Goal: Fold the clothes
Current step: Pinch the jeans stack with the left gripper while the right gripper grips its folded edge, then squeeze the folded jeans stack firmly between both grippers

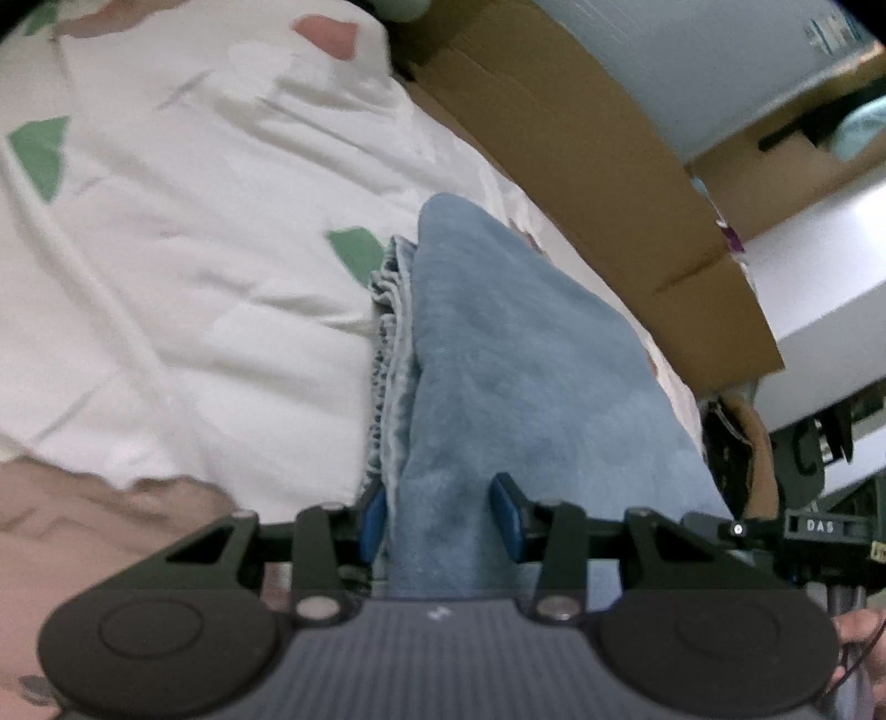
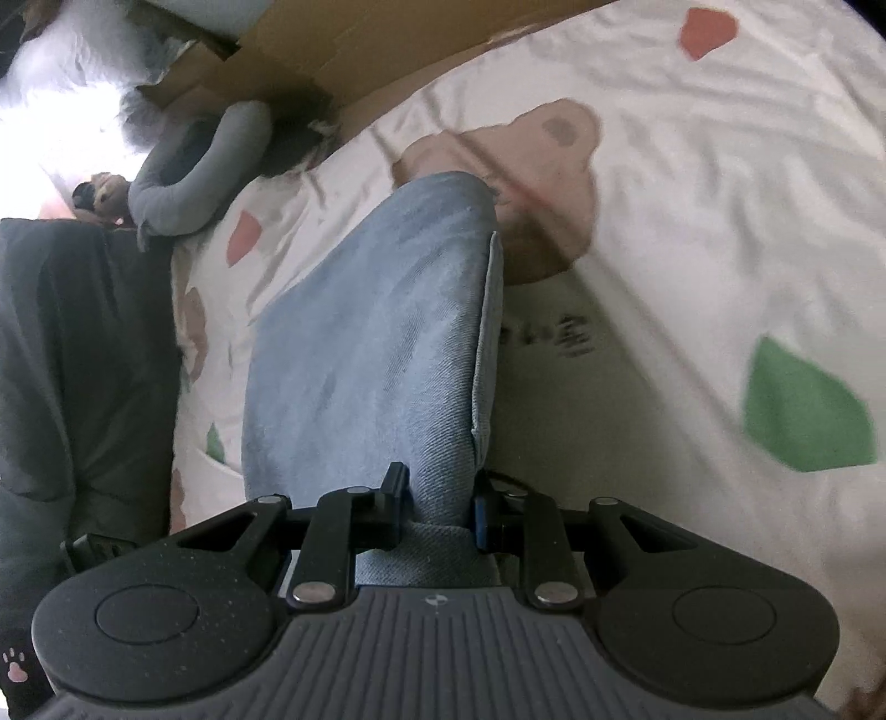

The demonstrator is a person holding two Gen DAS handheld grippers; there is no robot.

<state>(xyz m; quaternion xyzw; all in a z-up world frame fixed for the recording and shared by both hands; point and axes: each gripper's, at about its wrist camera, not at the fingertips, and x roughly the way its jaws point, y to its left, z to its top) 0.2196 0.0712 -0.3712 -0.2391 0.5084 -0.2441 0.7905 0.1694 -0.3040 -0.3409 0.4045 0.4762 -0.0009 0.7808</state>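
Light blue jeans (image 1: pixel 498 360) lie folded lengthwise on a white bed sheet (image 1: pixel 194 249) printed with green, pink and brown shapes. A frayed hem shows along their left edge. My left gripper (image 1: pixel 440 518) is shut on the near end of the denim, which bunches between its blue pads (image 1: pixel 506 515). In the right wrist view the jeans (image 2: pixel 376 332) stretch away as a long band over the sheet (image 2: pixel 692 221). My right gripper (image 2: pixel 437 507) is shut on a narrow fold of them.
A brown cardboard box (image 1: pixel 581 138) runs along the far side of the bed, also in the right wrist view as the cardboard box (image 2: pixel 343 50). A dark garment (image 2: pixel 83 360) and a grey sleeved garment (image 2: pixel 194 166) lie left of the jeans. A hand (image 1: pixel 858 637) shows at the lower right.
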